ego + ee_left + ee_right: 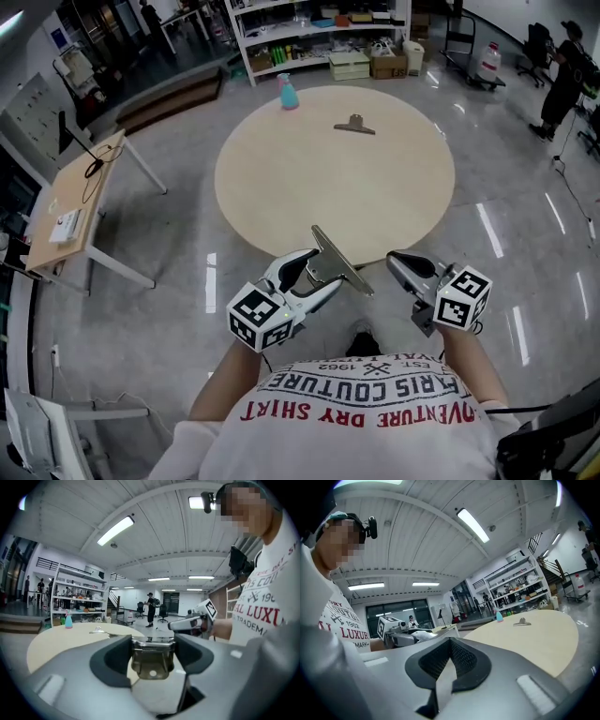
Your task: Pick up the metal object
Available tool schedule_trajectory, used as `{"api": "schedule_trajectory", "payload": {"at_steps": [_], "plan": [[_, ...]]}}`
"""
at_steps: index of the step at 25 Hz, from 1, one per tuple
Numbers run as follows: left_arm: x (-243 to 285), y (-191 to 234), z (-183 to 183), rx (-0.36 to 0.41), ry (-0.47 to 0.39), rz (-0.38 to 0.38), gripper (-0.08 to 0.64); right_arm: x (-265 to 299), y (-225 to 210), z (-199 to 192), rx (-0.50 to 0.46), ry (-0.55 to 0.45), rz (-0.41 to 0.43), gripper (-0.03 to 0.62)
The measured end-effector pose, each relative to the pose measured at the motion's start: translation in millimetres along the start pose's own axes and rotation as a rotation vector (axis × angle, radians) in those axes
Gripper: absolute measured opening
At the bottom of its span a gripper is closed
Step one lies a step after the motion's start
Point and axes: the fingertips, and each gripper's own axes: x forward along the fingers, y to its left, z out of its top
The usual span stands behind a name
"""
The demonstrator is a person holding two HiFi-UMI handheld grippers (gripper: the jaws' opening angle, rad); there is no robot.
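Currently I'm looking over a round tabletop, where a blue spray bottle is standing and a small metal clip is lying near the far edge, well apart from both tools. Beyond it, shelves are carrying boxes and bottles. My left hand-held gripper is clamping the metal object, jaws fairly wide on its sides, over the tabletop's near rim. My right hand-held gripper is hovering beside it, jaws pressed together on nothing.
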Motion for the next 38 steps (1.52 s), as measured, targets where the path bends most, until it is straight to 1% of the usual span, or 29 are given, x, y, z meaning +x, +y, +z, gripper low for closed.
{"api": "schedule_trajectory", "payload": {"at_steps": [4, 7, 10, 14, 19, 26, 32, 38], "plan": [[-19, -16, 1, 0.007, -0.020, 0.013, 0.282, -3, 29, 4, -0.039, -0.001, 0.016, 0.002], [-22, -26, 2, 0.018, -0.028, 0.013, 0.281, -7, 37, 3, -0.047, 0.000, 0.016, 0.002], [-24, -28, 4, 0.019, -0.031, 0.013, 0.282, -6, 39, 5, -0.054, 0.003, 0.016, 0.001], [-28, -25, 3, 0.008, -0.040, 0.032, 0.281, -4, 41, 2, -0.058, 0.012, 0.031, 0.000], [-30, -23, 6, 0.015, -0.038, 0.047, 0.281, -1, 43, 4, -0.072, 0.026, 0.045, 0.001], [-24, -18, 0, 0.014, -0.031, 0.052, 0.281, 0, 36, -2, -0.081, 0.043, 0.041, 0.000], [-26, -15, 0, 0.019, -0.025, 0.055, 0.281, 2, 37, 0, -0.087, 0.052, 0.044, 0.000], [-29, -14, 4, 0.013, -0.039, 0.063, 0.281, 3, 39, -2, -0.090, 0.070, 0.045, 0.000]]}}
